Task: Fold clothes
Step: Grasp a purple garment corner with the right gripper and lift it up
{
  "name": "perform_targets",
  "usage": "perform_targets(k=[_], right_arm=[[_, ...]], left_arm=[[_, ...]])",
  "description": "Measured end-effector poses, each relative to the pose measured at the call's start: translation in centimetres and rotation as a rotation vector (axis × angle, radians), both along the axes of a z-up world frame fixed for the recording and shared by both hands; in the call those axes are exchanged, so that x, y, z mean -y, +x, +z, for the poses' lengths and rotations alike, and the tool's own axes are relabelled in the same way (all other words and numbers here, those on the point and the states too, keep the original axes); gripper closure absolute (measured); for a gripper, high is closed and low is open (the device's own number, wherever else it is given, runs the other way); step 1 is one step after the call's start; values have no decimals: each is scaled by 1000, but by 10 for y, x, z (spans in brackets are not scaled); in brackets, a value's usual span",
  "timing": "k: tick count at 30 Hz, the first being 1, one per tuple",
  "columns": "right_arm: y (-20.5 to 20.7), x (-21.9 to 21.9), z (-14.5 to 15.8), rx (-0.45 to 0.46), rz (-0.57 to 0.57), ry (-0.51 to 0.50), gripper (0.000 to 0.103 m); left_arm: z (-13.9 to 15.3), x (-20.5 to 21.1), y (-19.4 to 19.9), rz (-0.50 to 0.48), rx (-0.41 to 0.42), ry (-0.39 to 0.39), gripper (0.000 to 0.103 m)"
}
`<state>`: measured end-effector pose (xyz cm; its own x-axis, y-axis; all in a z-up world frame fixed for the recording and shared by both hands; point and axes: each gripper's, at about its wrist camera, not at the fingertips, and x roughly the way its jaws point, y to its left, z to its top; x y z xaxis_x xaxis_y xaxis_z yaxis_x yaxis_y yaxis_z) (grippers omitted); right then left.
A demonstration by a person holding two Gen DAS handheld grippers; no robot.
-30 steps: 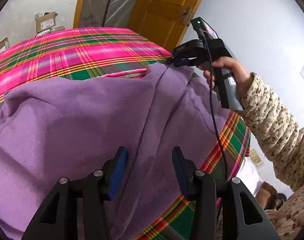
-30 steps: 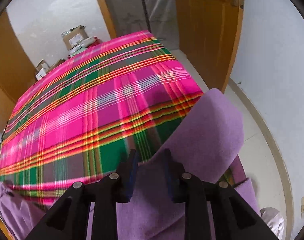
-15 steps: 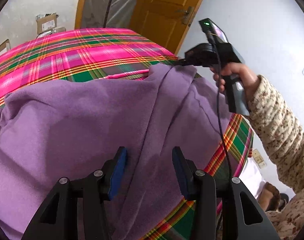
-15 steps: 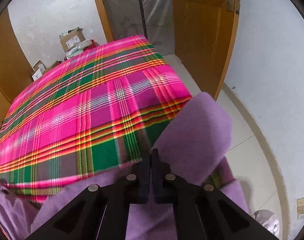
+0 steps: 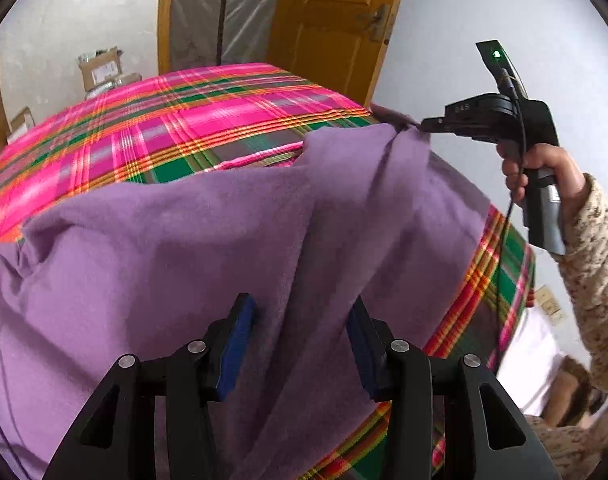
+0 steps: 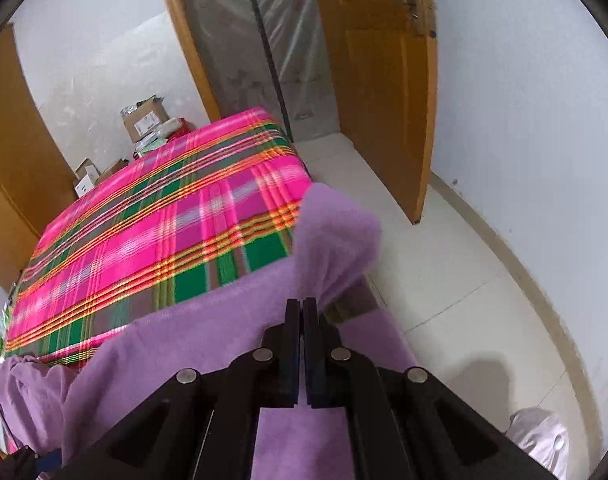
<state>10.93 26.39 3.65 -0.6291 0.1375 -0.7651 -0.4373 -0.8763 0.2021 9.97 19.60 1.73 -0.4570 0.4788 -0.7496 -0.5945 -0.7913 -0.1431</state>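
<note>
Right tool [image 6: 303,308] clamped tight on a corner of the purple cloth [image 5: 176,248], lifting it off the plaid bed [image 6: 152,224]; left tool [image 5: 300,344] wide open, gripping nothing, hovering above the spread cloth.

The garment [image 5: 184,248] lies spread over the near part of the bed [image 5: 192,120], reaching to its right edge, and my left gripper [image 5: 300,340] hangs above its near side with the cloth under the parted fingers. My right gripper [image 6: 303,312] sits at the garment's far right corner, where a flap of cloth [image 6: 335,236] stands up just beyond the fingertips. Past the bed's far end are boxes [image 6: 144,120] on the left and a door [image 6: 383,80] on the right.
</note>
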Motion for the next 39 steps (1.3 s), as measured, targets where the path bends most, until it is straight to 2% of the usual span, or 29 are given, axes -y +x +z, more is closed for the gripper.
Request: perform_targets(k=[7, 11, 14, 15, 17, 19, 21, 23, 26, 30, 31, 33, 37, 39], right_arm=[[10, -12, -22, -13, 5, -49, 101], [8, -22, -28, -52, 8, -131, 99], [6, -30, -30, -70, -4, -162, 88], [4, -31, -30, -69, -6, -156, 83], [0, -29, -29, -75, 10, -144, 81], [-3, -26, -27, -84, 29, -133, 73], [-8, -23, -26, -68, 38, -97, 69], [-17, -20, -28, -32, 34, -48, 69], [-27, -24, -33, -3, 22, -52, 70], [-30, -31, -36, -17, 6, -75, 91], [-29, -32, -37, -24, 5, -82, 96], [-27, -32, -34, -40, 14, -79, 97], [-18, -31, -22, -105, 20, -72, 97], [-11, -30, -14, -129, 24, -60, 97]], left_arm=[[0, -12, 3, -8, -45, -64, 55], [3, -16, 6, -16, -65, -80, 55], [2, -19, 6, -26, -62, -82, 55], [1, -20, 5, -23, -59, -85, 55], [1, -20, 5, -20, -57, -85, 55], [1, -22, 5, -20, -57, -86, 55], [0, -24, 4, -23, -58, -90, 55], [-2, -26, 3, -25, -54, -99, 55], [-3, -28, 4, -26, -63, -112, 55], [-3, -31, 2, -24, -69, -118, 56], [-3, -31, 2, -24, -75, -119, 60], [-2, -32, 3, -22, -87, -122, 69], [2, -33, 4, -30, -102, -108, 93], [6, -33, 6, -39, -108, -88, 95]])
